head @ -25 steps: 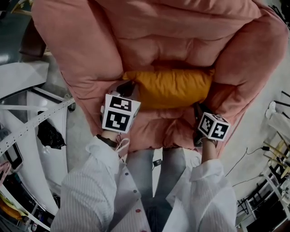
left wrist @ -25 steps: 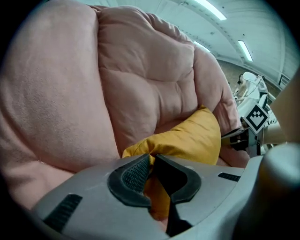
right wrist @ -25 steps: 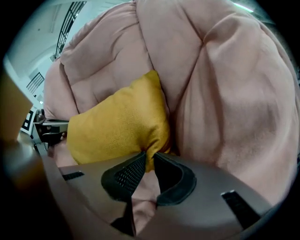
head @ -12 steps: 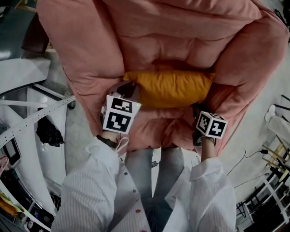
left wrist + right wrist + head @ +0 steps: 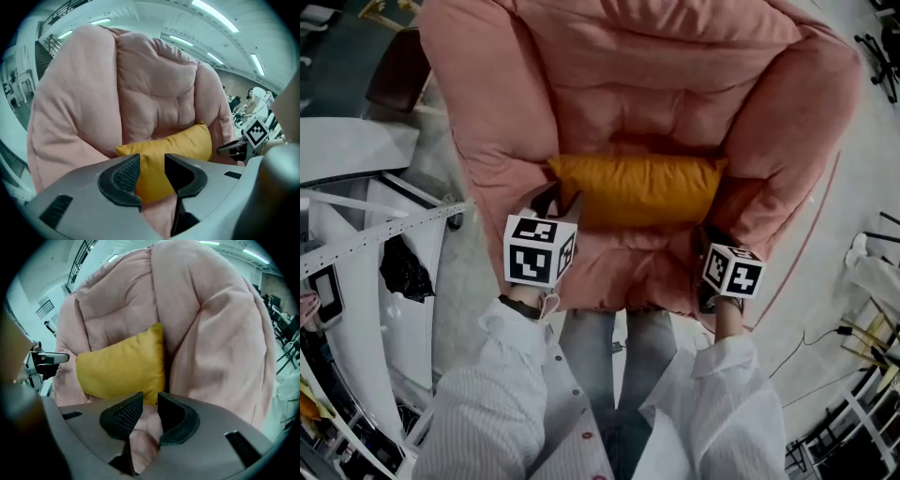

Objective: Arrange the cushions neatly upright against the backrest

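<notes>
White metal frames [image 5: 366,234] crowd the floor at far left, beside a puffy pink armchair [image 5: 656,84] that fills the middle of the scene. A person in a white striped shirt [image 5: 487,403] stands at the chair's near edge with a tool in each hand. The left tongs [image 5: 560,200], marker cube toward the camera, hang just off the left end of an orange cushion [image 5: 637,190]. Their jaws have just been opening and now stand clearly apart, and the left gripper view shows the left tongs [image 5: 152,161] with the cushion [image 5: 173,150] visible through the gap beyond the tips, the pads pressing on nothing. The cushion stands on its long edge across the seat, leaning back against the foot of the backrest, wedged between the two fat armrests. To its right, the right tongs [image 5: 705,239] hover near its other end. Their jaws have also just been opening and are parted by a narrower gap. In the right gripper view, the right tongs [image 5: 150,401] frame only pink seat fabric, with the cushion's [image 5: 122,369] lower corner just beyond the tips. Cables [image 5: 811,328] trail over the floor at far right.
</notes>
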{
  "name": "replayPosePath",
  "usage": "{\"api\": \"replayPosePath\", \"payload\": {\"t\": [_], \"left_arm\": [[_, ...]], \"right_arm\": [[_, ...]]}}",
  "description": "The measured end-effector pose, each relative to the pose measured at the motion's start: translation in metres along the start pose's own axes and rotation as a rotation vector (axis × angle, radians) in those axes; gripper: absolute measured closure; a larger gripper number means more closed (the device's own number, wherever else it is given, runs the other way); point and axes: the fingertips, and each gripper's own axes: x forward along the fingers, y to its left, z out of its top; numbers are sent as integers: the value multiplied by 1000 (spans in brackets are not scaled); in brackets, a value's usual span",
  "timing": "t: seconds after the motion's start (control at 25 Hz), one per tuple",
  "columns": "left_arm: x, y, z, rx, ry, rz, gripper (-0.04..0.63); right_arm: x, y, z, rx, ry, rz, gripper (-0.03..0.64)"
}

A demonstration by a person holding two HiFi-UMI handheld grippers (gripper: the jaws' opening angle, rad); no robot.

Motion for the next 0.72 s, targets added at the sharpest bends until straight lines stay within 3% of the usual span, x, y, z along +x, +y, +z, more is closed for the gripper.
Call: {"api": "replayPosePath", "payload": {"t": [0.24,0.48,0.72], "left_arm": [[-46,-45,7,-54,-65,-14,439],[-94,-105,29,-117,-121,-99,439],[-163,-147,99,-82,-283,-175,440]], "right_arm": [[-54,21,34,-113,-76,93,545],[-137,55,82,-196,-191,176,545],[-231,114,134,-278,-352,297,545]]}}
